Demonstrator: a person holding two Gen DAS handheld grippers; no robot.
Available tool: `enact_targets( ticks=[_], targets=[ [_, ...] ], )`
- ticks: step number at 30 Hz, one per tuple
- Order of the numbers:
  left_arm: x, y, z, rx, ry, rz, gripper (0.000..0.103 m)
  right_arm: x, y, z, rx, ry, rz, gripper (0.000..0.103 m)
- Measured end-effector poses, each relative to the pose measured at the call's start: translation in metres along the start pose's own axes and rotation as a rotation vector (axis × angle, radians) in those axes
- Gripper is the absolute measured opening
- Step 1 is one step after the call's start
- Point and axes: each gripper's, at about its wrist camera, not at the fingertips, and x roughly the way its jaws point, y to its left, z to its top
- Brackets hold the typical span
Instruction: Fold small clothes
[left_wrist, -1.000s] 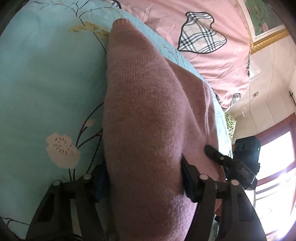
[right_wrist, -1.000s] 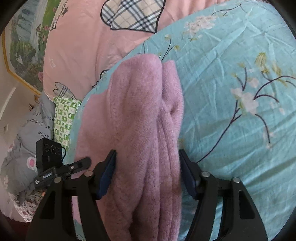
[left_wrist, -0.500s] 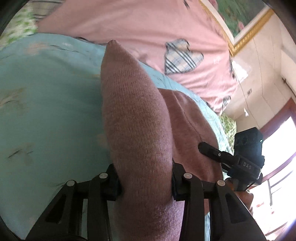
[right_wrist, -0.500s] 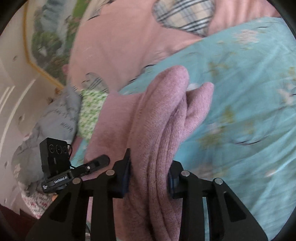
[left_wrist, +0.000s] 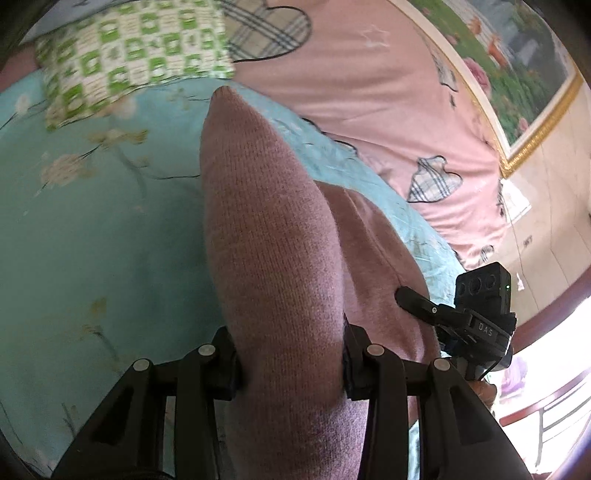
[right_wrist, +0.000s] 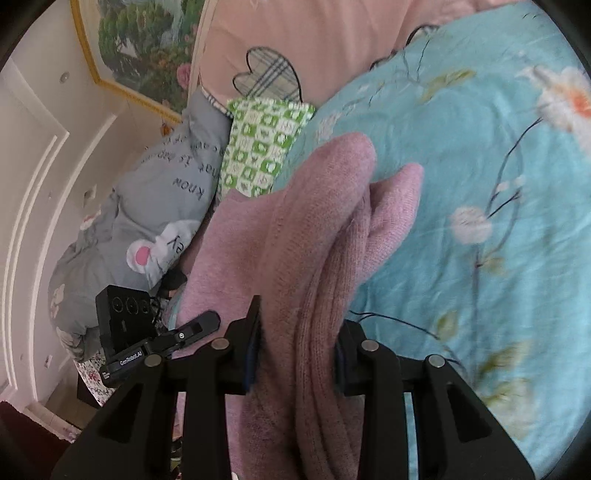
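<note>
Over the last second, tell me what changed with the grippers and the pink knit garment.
Both grippers closed: a second ago their jaws stood wide beside the pink knit garment; now the left gripper and right gripper pinch it and have carried the fold toward the green checked pillow. The garment remains over the blue floral sheet.

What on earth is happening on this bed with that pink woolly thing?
A person is folding a small pink knitted sweater using two hand-held grippers. The left gripper and the right gripper are each clamped on a bunched part of it, holding it up above the turquoise floral bedsheet. Part of the sweater trails between the two grippers. A green checked cloth, a grey cushion and a pink quilt lie further up the bed.
</note>
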Motion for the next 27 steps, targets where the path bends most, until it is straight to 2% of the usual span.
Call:
enact_targets(
  ticks=[2,4,8,12,13,14,17,22,24,27],
  targets=[
    [0.004,0.016,-0.006,-0.014,0.011,0.022,0.041,0.009,-0.004,-0.003,0.007,0.021,-0.02,0.034],
    [0.016,0.03,-0.012,-0.052,0.038,0.042,0.048,0.016,-0.012,-0.005,0.019,0.035,-0.045,0.034],
    [0.025,0.049,-0.02,-0.1,0.042,0.029,0.063,0.021,-0.031,-0.009,0.046,0.055,-0.09,0.034],
    [0.02,0.046,-0.021,-0.098,0.051,0.057,0.065,0.022,-0.034,-0.009,0.055,0.055,-0.1,0.039],
    [0.015,0.042,-0.02,-0.085,0.05,0.075,0.065,0.022,-0.033,-0.008,0.056,0.055,-0.107,0.04],
    [0.012,0.041,-0.02,-0.077,0.047,0.084,0.065,0.02,-0.031,-0.008,0.058,0.051,-0.113,0.045],
    [-0.006,0.032,-0.02,-0.041,0.024,0.125,0.063,0.01,-0.022,-0.005,0.062,0.02,-0.142,0.046],
    [-0.042,0.024,-0.014,0.028,-0.063,0.193,0.06,-0.023,0.001,-0.003,0.037,-0.1,-0.184,0.046],
    [-0.047,0.016,-0.005,0.051,-0.088,0.198,0.049,-0.027,0.016,-0.001,-0.002,-0.123,-0.171,0.046],
    [-0.035,0.001,0.012,0.111,-0.082,0.162,0.043,-0.006,0.035,0.006,-0.055,-0.073,-0.181,0.045]
  ],
)
